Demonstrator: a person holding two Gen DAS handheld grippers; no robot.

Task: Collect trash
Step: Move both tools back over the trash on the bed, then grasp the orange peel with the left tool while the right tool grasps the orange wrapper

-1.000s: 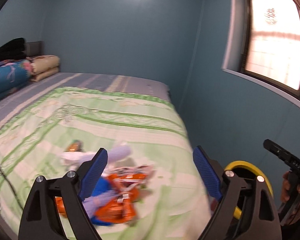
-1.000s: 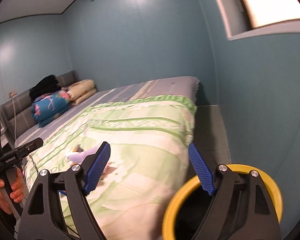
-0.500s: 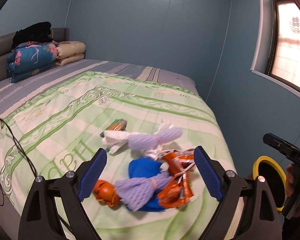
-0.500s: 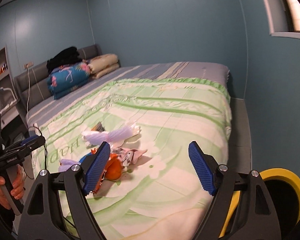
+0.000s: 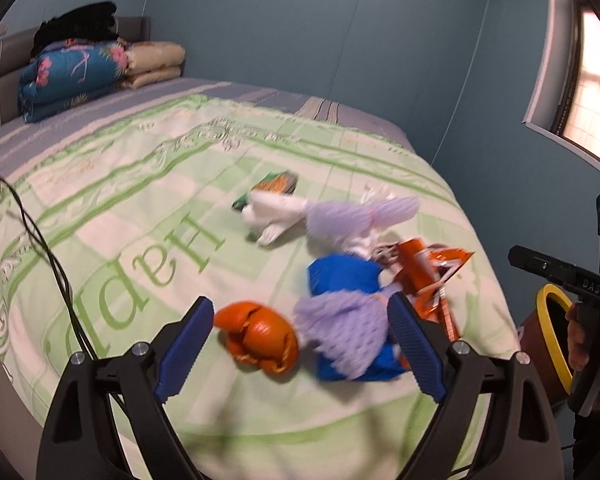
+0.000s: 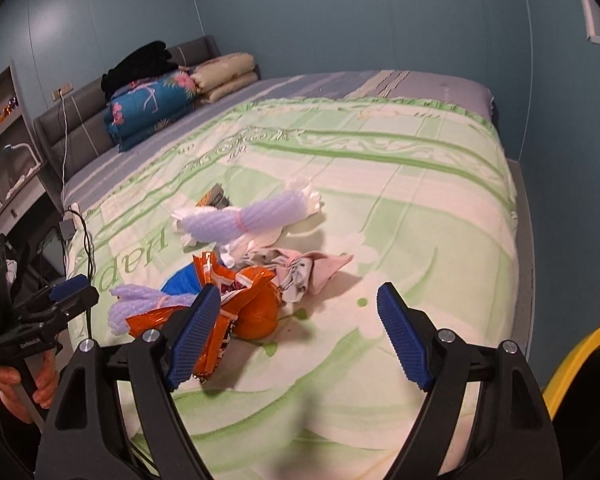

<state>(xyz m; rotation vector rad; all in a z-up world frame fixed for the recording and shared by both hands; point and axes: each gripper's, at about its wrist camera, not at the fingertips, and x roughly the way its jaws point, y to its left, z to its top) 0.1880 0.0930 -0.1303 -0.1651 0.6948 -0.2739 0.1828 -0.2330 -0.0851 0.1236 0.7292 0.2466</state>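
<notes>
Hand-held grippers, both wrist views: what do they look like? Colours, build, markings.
Both match. The left hand-held gripper and the right hand-held gripper each have a black frame with triangular cut-outs, silver bolts at the joints, and two blue ribbed finger pads. Seen from the side, each is a black pistol-grip unit with white lettering too small to read. The hand on the left one shows a dark sleeve.

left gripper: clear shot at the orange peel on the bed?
Probably yes. The left gripper is open, and the orange peel lies bare on the blanket between its fingers, nothing on top; purple foam net sits close beside.
</notes>
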